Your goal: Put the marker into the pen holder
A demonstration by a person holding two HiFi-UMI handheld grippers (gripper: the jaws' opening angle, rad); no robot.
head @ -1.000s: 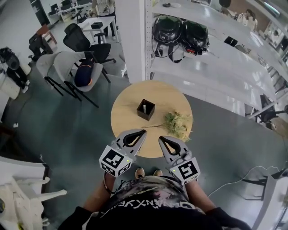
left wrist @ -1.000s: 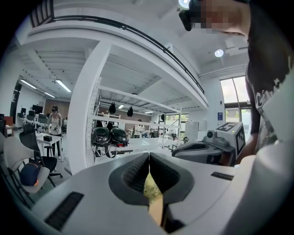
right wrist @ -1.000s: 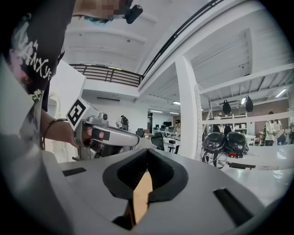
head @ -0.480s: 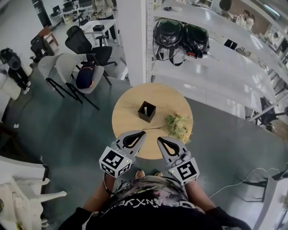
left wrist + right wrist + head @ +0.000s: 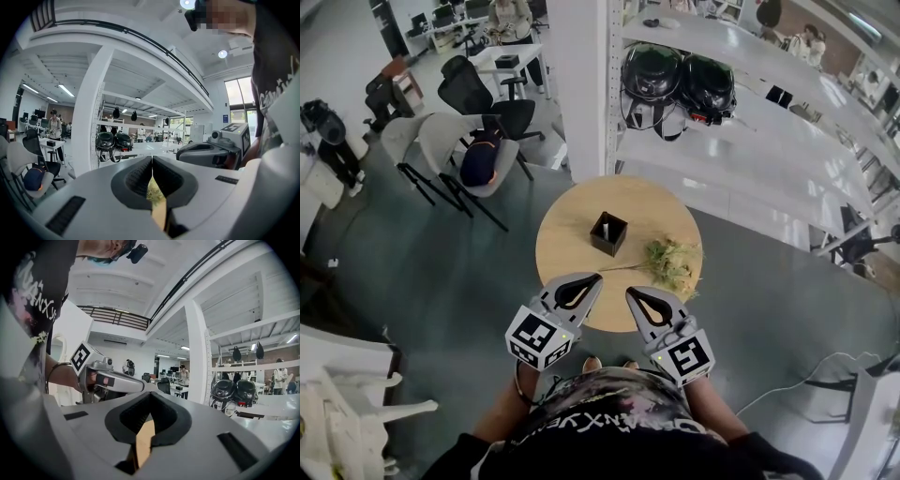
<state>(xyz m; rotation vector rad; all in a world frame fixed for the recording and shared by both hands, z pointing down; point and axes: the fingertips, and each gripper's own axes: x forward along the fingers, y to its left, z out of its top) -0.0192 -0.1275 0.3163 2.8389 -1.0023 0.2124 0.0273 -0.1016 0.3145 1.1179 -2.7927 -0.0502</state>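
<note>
While I hold both at the near edge of the round wooden table point(image 5: 567, 211), the left gripper point(image 5: 598, 276) and right gripper point(image 5: 629, 292), grey moulded shells, press their ribbed pads point(image 5: 138, 177) together on nothing. The white marker point(image 5: 605, 226) stands inside the square black pen holder point(image 5: 609, 240), beside a dried sprig point(image 5: 672, 262).

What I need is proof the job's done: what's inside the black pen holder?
A slim white stick, likely the marker, leans inside the pen holder; its walls hide the stick's lower end.
</note>
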